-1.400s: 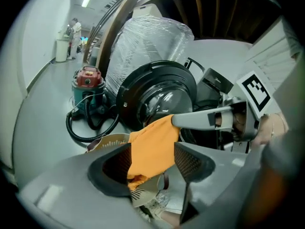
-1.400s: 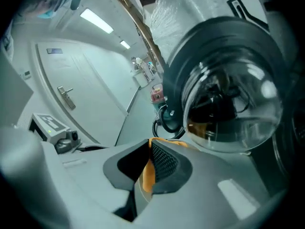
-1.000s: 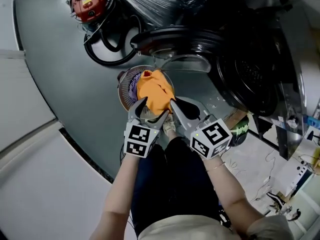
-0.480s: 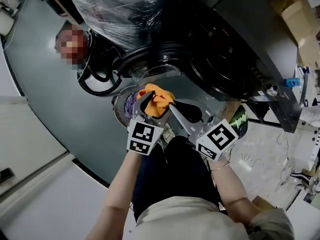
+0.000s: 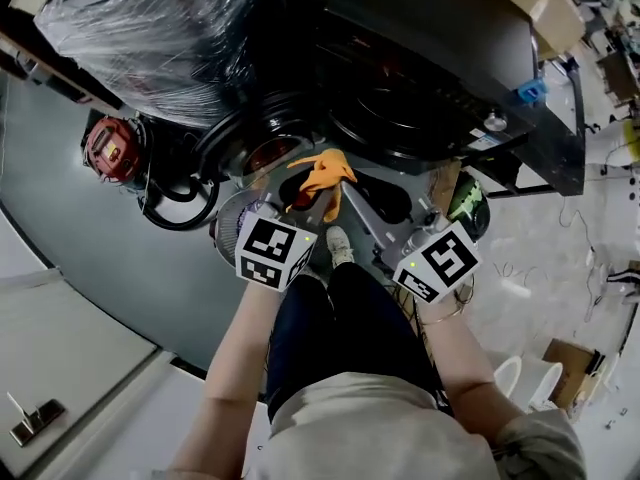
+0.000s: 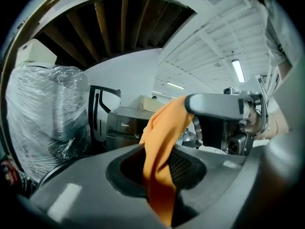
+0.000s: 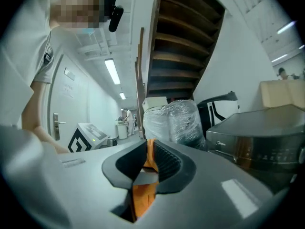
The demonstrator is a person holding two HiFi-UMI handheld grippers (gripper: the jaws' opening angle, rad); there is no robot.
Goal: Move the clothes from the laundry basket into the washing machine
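An orange garment [image 5: 324, 175] hangs in the air, held between both grippers, above the round grey laundry basket [image 5: 228, 224] and in front of the black washing machine [image 5: 420, 98]. The machine's round door [image 5: 262, 144] stands open at the left. My left gripper [image 5: 316, 200] is shut on the orange garment [image 6: 162, 147], which runs up out of its jaws toward the right gripper's finger [image 6: 219, 107]. My right gripper [image 5: 346, 194] is also shut on the orange garment [image 7: 143, 194], pinched between its ribbed pads. The basket's contents are mostly hidden behind the left gripper's cube.
A red machine [image 5: 112, 148] with a coiled black hose [image 5: 176, 204] sits on the floor left of the basket. A plastic-wrapped bundle [image 5: 150, 38] stands behind it. Cardboard boxes [image 5: 545, 8] lie on top of the washing machine. The person's shoe [image 5: 340, 246] is below the garment.
Both grippers have lifted the orange garment up out of the basket and toward the washing machine. The head view has swung up, so more of the machine shows.
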